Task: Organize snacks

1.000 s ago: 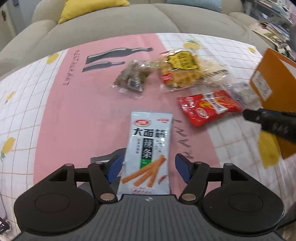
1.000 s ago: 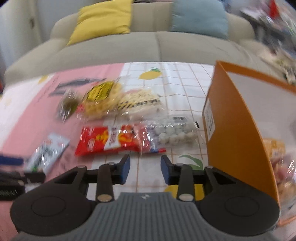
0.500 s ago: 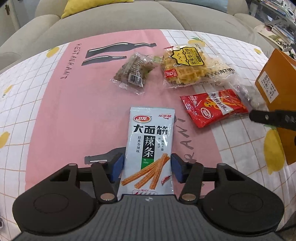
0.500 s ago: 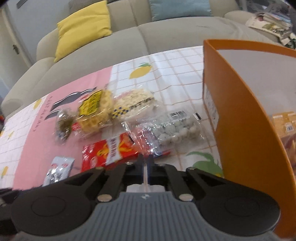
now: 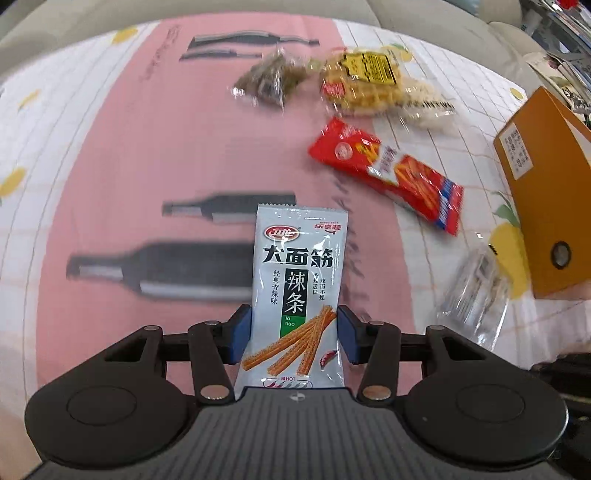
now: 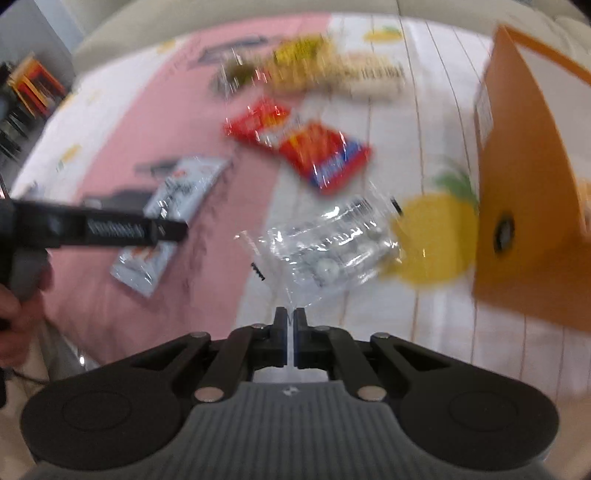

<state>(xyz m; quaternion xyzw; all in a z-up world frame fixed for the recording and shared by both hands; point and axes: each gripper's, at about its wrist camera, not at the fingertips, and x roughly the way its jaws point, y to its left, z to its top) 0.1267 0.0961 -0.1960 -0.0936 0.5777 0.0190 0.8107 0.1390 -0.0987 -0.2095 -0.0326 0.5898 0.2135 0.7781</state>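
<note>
My left gripper (image 5: 294,328) is shut on a silver-white spicy-strip packet (image 5: 299,280) and holds it above the pink tablecloth; the packet also shows in the right wrist view (image 6: 173,218). My right gripper (image 6: 290,328) is shut on the edge of a clear bag of white round candies (image 6: 332,251), lifted off the table left of the orange box (image 6: 532,206). The clear bag also shows in the left wrist view (image 5: 472,291). A red snack packet (image 5: 388,170) lies on the cloth between them.
A yellow waffle bag (image 5: 365,81), a pale snack bag (image 5: 424,96) and a dark snack bag (image 5: 269,79) lie at the far side of the table. The orange box (image 5: 543,192) stands at the right. A beige sofa (image 5: 424,14) is behind.
My left gripper closed on the spicy-strip packet and lifted it. My right gripper closed on the clear candy bag's edge and pulled it up and back from beside the red packet.
</note>
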